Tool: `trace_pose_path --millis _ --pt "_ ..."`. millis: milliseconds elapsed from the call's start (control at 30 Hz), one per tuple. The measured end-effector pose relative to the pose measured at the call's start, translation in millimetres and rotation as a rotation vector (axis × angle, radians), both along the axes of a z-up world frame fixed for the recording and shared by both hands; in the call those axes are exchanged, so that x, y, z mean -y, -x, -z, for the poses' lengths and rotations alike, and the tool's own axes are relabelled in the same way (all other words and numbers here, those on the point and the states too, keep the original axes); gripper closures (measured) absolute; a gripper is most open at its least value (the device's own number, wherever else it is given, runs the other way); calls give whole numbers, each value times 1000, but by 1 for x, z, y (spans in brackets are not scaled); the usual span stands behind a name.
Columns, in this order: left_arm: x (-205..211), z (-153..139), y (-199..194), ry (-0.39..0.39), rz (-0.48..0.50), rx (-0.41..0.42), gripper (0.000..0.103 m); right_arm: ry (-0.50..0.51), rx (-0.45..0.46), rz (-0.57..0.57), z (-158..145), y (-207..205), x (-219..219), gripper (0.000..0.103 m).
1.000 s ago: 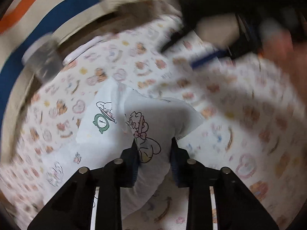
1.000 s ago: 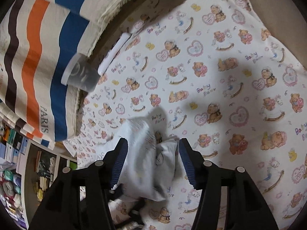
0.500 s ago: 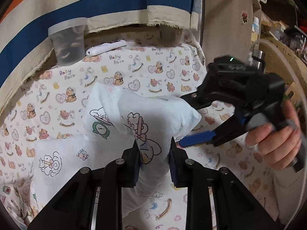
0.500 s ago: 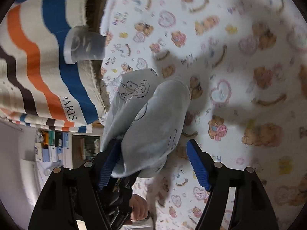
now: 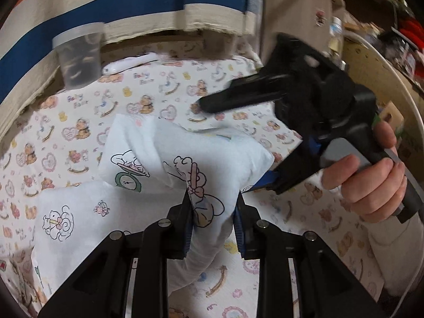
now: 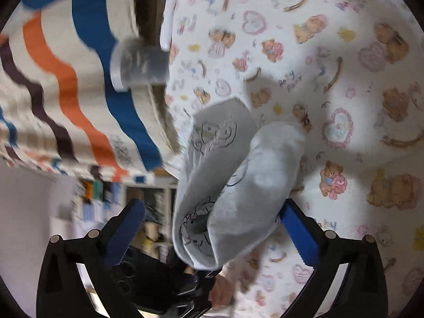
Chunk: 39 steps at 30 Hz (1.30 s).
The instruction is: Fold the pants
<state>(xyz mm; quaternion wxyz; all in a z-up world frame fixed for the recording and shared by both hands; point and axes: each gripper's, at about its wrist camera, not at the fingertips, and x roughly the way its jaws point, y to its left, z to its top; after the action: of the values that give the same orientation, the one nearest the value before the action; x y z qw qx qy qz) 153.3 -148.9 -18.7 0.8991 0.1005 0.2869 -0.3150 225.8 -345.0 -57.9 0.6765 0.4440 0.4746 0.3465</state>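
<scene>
Left gripper (image 5: pixel 213 212) is pinched down on the pants (image 5: pixel 185 159), its two blue pads narrow and pressing a gathered fold of the white cartoon-printed cloth right at the fingertips. From that clamp the fabric rises ahead of the gripper into a puffy, doubled-over hump, while a flatter stretch of the same pants lies out to the gripper's left on the teddy-bear print sheet (image 5: pixel 79 122). A tail of cloth hangs down between the gripper's fingers toward the camera.

Over on the right side, the right gripper (image 6: pixel 212 233) has just been opening and its jaws stand spread wide, as wide as they go. The folded bulk of the pants (image 6: pixel 238 180) sits between them, but the left blue pad is clear of the cloth with open background showing in the gap; the right pad lies just beside the edge of the fabric, and whether it brushes it I cannot tell. Nothing is clamped here. In the left wrist view the right gripper (image 5: pixel 233 143) comes in from the right, one finger above the hump and one at its right end, with the person's hand (image 5: pixel 371 180) wrapped around the handle.

Beyond the pants, ahead of the left gripper, a translucent plastic cup (image 5: pixel 79 58) and a white remote-like stick (image 5: pixel 129 63) sit at the foot of a striped cloth (image 5: pixel 132 2).
</scene>
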Motion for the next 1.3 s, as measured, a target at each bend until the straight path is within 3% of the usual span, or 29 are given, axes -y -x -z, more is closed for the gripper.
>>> trace_pose_path --millis 200,367,433,467,533,733,933,1033,1233,1300 --pt "7 7 8 -19 92 -20 72 30 -41 -2 18 -9 -8 1" --pt "7 -8 26 50 181 1 56 71 13 -9 21 -17 -8 2" --pt "8 -15 30 18 140 38 53 119 45 -6 18 -17 -11 14" --pt "6 -19 31 8 126 45 50 150 56 5 17 -16 -11 18" --pt "-3 -25 30 1 83 43 40 185 72 0 18 -17 -12 34" --pt "-56 -35 21 -11 -119 72 31 265 123 7 12 -15 -12 70" --pt "-110 -7 -16 -47 -404 -178 31 286 263 33 -23 8 -10 74" --pt "-133 13 -26 -91 -513 -273 32 405 304 88 -37 21 -14 74" --pt "-165 33 -38 70 -494 -448 32 555 341 115 -38 29 -21 74" --pt "-165 37 -41 93 -483 -480 32 653 359 133 -37 29 -29 74"
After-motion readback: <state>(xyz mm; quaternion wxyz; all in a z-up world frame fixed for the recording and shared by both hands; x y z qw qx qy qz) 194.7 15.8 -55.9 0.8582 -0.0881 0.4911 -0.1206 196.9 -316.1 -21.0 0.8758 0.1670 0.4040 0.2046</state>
